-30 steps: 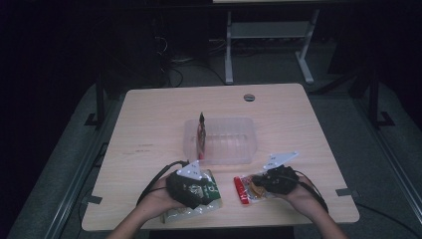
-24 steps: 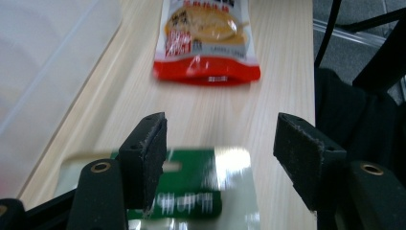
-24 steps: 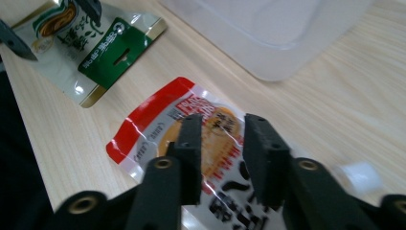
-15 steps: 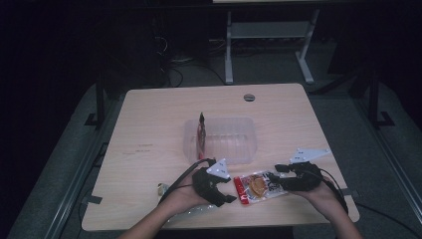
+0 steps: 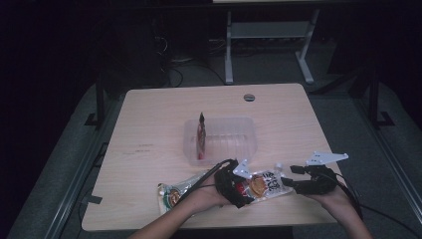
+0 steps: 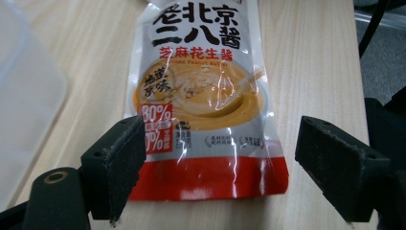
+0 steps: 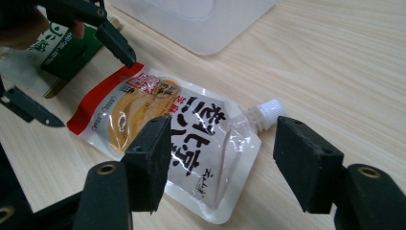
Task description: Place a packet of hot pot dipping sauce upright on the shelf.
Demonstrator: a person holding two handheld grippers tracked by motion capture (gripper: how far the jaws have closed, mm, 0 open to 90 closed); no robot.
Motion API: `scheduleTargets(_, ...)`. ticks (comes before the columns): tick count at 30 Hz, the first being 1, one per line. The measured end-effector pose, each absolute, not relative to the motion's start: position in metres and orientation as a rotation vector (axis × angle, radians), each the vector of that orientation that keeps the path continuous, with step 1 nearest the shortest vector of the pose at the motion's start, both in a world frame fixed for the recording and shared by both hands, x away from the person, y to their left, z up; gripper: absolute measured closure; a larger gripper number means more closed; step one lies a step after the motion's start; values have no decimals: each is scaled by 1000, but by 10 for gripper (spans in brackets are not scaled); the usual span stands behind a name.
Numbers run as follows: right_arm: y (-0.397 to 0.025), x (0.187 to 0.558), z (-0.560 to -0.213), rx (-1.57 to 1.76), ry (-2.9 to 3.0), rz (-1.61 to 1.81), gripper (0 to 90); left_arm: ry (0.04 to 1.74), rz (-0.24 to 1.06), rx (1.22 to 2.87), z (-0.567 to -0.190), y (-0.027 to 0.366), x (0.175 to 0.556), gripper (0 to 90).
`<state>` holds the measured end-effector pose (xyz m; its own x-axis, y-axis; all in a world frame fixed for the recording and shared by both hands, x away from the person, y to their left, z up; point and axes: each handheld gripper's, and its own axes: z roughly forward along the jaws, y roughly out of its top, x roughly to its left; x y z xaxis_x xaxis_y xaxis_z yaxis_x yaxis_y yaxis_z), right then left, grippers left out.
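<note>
Both grippers released: left gripper (image 6: 220, 158) straddles the sauce pouch's (image 6: 206, 96) red bottom, right gripper (image 7: 222, 158) its spout end, likely for a two-ended lift off the counter (image 5: 149, 149).

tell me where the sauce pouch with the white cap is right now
The flat grey-and-red spouted sauce pouch lies near the table's front edge in the high view, between the left gripper and the right gripper.

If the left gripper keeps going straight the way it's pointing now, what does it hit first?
Most likely the sauce pouch lying flat on the table: the left gripper has its jaws open on either side of the pouch's red bottom edge, though how far above it they stand is unclear.
</note>
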<state>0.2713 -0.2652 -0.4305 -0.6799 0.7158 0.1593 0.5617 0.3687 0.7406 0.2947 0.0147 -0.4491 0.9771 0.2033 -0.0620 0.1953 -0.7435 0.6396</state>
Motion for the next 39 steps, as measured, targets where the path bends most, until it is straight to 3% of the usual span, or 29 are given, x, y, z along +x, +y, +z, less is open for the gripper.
scheduleTargets(6, -268, 273, -435, 1182, 2439, 1190, 374, 269, 60, 2458, -454, 13, 296, 184)
scheduleTargets(10, -271, 273, -438, 1202, 2435, 1180, 374, 277, 62, 2445, -454, 16, 298, 298)
scheduleTargets(14, -274, 273, -439, 1229, 2428, 1178, 375, 284, 37, 2411, -452, 20, 300, 518)
scheduleTargets(16, -276, 274, -440, 1233, 2425, 1183, 377, 287, 28, 2400, -452, 21, 301, 700)
scheduleTargets(19, -277, 275, -442, 1254, 2424, 1186, 380, 270, 41, 2434, -454, 23, 302, 892)
scheduleTargets(39, -269, 295, -468, 1384, 2570, 1263, 420, 318, -30, 2403, -463, 26, 307, 900)
